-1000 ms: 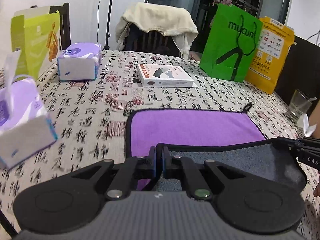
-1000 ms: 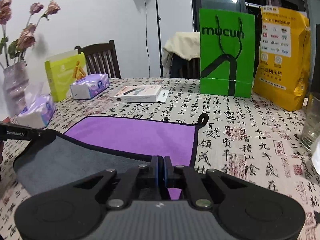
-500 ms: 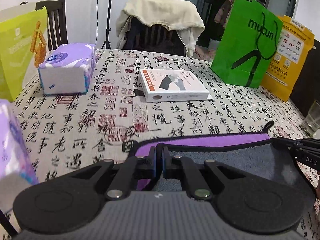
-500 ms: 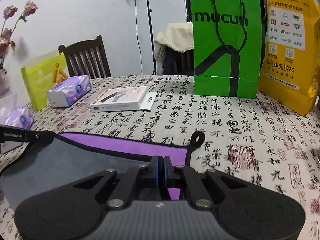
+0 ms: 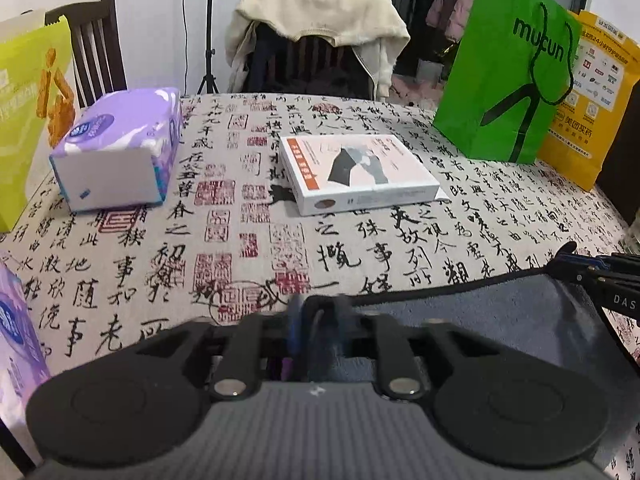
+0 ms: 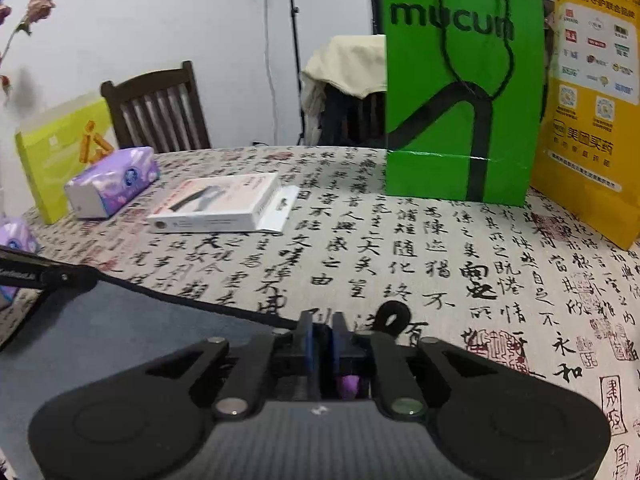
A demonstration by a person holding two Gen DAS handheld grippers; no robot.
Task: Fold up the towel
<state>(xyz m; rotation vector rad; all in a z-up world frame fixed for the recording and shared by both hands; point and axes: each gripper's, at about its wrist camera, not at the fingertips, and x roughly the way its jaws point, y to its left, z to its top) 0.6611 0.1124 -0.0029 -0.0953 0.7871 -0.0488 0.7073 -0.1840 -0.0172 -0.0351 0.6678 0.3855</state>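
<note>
The towel [image 5: 480,316] is grey on its upper face and purple beneath, with a black hem. It lies folded over itself on the calligraphy tablecloth, its grey side up between both grippers. My left gripper [image 5: 318,312] is at its left corner, jaws parting slightly and blurred, with towel cloth still between them. My right gripper [image 6: 322,328] is at its right corner [image 6: 120,328], jaws a little apart, next to the black hanging loop [image 6: 394,316]. The right gripper's tips [image 5: 588,270] show in the left wrist view.
A white book [image 5: 360,172] lies just beyond the towel. Tissue packs [image 5: 116,148] and a yellow-green box [image 5: 28,112] stand at the left. A green bag [image 6: 460,88] and a yellow bag [image 6: 592,92] stand at the back right. Chairs stand behind the table.
Both grippers carried the near towel edge forward over the purple half, which is now covered. Both pairs of jaws, shut before, have started to part.
</note>
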